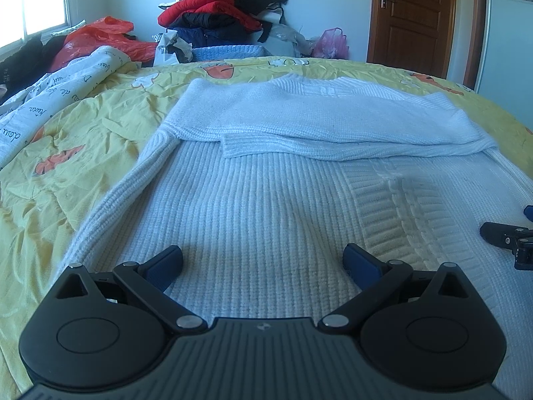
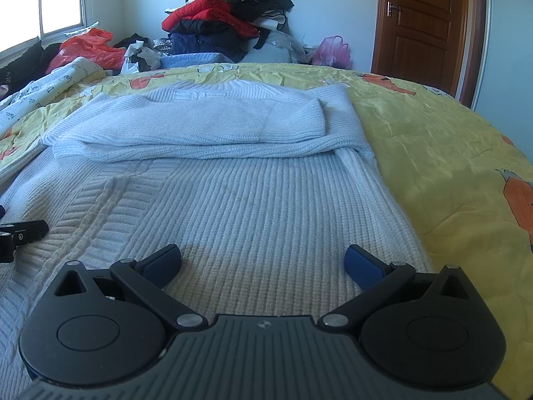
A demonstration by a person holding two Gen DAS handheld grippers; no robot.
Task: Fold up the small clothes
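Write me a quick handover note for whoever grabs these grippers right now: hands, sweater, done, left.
Left gripper: open, empty, low over the sweater's near part.
Right gripper: open, empty, same, toward the sweater's right edge.
White knit sweater lies flat on the yellow bedspread.
Done: both sleeves folded across the chest.
Left: probably grip the near hem and fold it up toward the collar.

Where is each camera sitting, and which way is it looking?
Left wrist view: sits on the left tool, low over the white sweater, facing up the bed toward the clothes pile; its own open fingers show, and the right tool peeks in at the right edge.
Right wrist view: sits on the right tool, over the sweater's right half, facing the same way; its own open fingers show, and the left tool peeks in at the left.
Both share: sweater, yellow quilt, clothes pile, brown door.
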